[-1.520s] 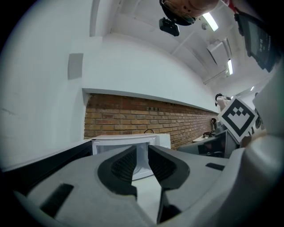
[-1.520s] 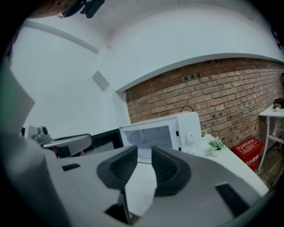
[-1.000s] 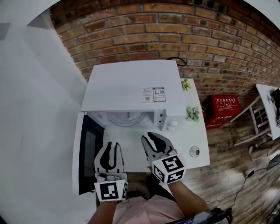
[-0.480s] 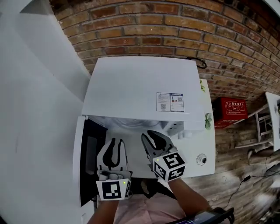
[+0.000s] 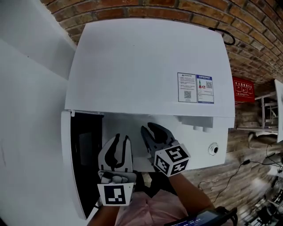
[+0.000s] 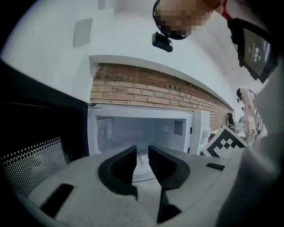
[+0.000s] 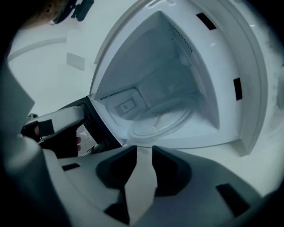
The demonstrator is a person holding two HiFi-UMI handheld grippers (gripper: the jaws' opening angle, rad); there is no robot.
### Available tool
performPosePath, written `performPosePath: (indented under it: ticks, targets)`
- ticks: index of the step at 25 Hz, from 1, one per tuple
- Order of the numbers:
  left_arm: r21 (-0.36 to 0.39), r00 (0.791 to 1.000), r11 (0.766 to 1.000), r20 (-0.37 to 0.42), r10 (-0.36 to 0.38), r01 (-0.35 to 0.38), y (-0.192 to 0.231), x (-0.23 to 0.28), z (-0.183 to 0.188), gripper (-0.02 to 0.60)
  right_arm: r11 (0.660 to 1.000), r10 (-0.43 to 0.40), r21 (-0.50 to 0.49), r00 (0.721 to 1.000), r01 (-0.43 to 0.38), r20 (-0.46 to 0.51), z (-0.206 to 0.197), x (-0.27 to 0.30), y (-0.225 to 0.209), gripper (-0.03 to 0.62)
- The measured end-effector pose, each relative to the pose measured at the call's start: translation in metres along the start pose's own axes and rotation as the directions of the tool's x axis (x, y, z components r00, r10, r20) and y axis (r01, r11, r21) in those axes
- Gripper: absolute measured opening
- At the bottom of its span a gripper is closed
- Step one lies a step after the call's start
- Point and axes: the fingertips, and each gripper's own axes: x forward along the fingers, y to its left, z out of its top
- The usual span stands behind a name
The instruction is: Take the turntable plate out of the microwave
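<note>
Brick wall [image 5: 177, 13] at back. A white microwave [image 5: 146, 66] stands against it on a white counter [image 5: 199, 152], seen from above. Its door [image 5: 82, 159] is swung wide open to the left. The cavity [image 7: 173, 84] is lit and holds only the turntable plate [image 7: 162, 122]. It's clear glass, lying flat on the cavity floor, roughly centred, near rim just inside the front sill. Nothing touches it yet.

Both grippers hang outside the opening, side by side, not touching each other.
- L gripper [image 6: 142, 150]: fingers a narrow slot apart, nothing btwn them, aimed about level at the mouth.
- R gripper [image 7: 144, 150]: jaws opening, nothing btwn them, only white surface shows through the gap. It's tilted down toward the plate's near rim.

Step in hand, as I read it: approach / pre-grasp. Task barely begun.

Doing it well, imo:
- The rim looks thin, so a modest gap should do. Come in low w/ one finger over the rim, one under.
- The rim sits close to the floor, so getting a finger beneath is likely the hard bit. Slide in slow, don't shove the plate back.
- Glass is prob. slick and weighty for an edge pinch. Take the near rim w/ both grippers, spaced apart.
- Lift it clear of whatever hub it rests on (can't make that out), then draw it straight out, level.
- Mind the sill and the open door on the way out.
</note>
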Motion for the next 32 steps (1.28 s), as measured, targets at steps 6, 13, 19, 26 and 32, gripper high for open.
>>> performPosePath:
  ticks: [6, 13, 19, 26, 32]
  targets:
    - [-0.012, 1.0, 1.0, 0.002, -0.025, 0.025, 0.001, 0.004, -0.001, 0.087, 0.951, 0.06, 0.303, 0.998, -0.063, 0.017, -0.007, 0.019, -0.002, 0.143]
    - [-0.012, 1.0, 1.0, 0.001, -0.014, 0.014, 0.011, 0.004, 0.002, 0.087, 0.821, 0.096, 0.553, 0.989, -0.142, 0.111, 0.009, 0.033, -0.01, 0.175]
    - [-0.013, 1.0, 1.0, -0.013, -0.002, 0.001, 0.016, 0.002, 0.001, 0.087, 0.614, 0.039, 0.784, 0.995, -0.096, 0.091, 0.0, 0.03, -0.021, 0.106]
    - [0.001, 1.0, 1.0, -0.007, 0.015, -0.015, 0.021, -0.001, 0.004, 0.087, 0.621, 0.016, 0.777, 0.992, -0.108, 0.125, 0.004, 0.023, -0.024, 0.035]
    - [0.002, 1.0, 1.0, -0.013, 0.018, -0.018, 0.018, -0.005, 0.004, 0.087, 0.613, 0.036, 0.772, 0.982, -0.169, 0.186, 0.01, 0.015, -0.023, 0.029]
